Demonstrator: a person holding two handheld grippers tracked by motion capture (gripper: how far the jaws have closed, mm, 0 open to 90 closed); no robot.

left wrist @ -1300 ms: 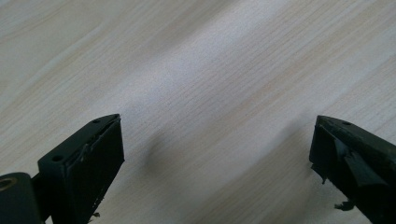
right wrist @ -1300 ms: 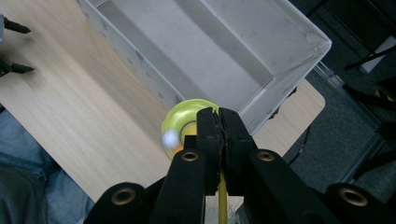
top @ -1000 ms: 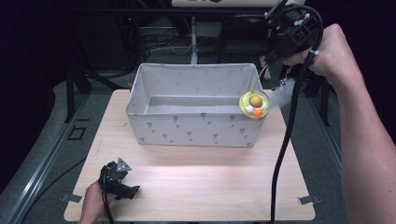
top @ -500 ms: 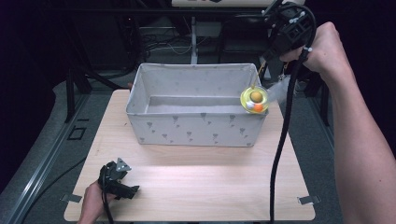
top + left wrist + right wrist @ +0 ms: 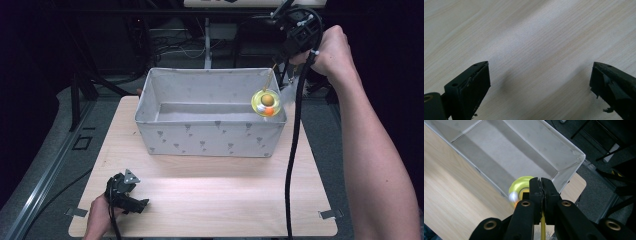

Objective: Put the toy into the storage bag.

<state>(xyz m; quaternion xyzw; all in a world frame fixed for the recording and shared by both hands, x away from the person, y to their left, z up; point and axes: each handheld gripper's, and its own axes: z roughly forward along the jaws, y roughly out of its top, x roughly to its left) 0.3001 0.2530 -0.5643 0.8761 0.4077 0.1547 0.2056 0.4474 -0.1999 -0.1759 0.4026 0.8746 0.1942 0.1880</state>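
Note:
A yellow ring toy point(image 5: 265, 102) with an orange and a white ball hangs on a thin yellow stick over the right end of the grey fabric box point(image 5: 210, 141). My right gripper point(image 5: 278, 62) is held high above the box's far right corner, shut on the top of that stick. In the right gripper view the gripper point(image 5: 541, 181) has its jaws pressed together on the stick, with the toy point(image 5: 520, 186) just below them over the box rim point(image 5: 564, 171). My left gripper point(image 5: 139, 202) rests on the table's front left; its jaws point(image 5: 540, 80) stand wide open over bare wood.
The wooden table point(image 5: 215, 195) has free room in front of the box. A black cable point(image 5: 292, 150) trails from the right gripper down across the table's right side. Dark floor and stands surround the table.
My right hand has shifted a little to the left, carrying the hanging toy slightly further over the box's right end. The left gripper has stayed put.

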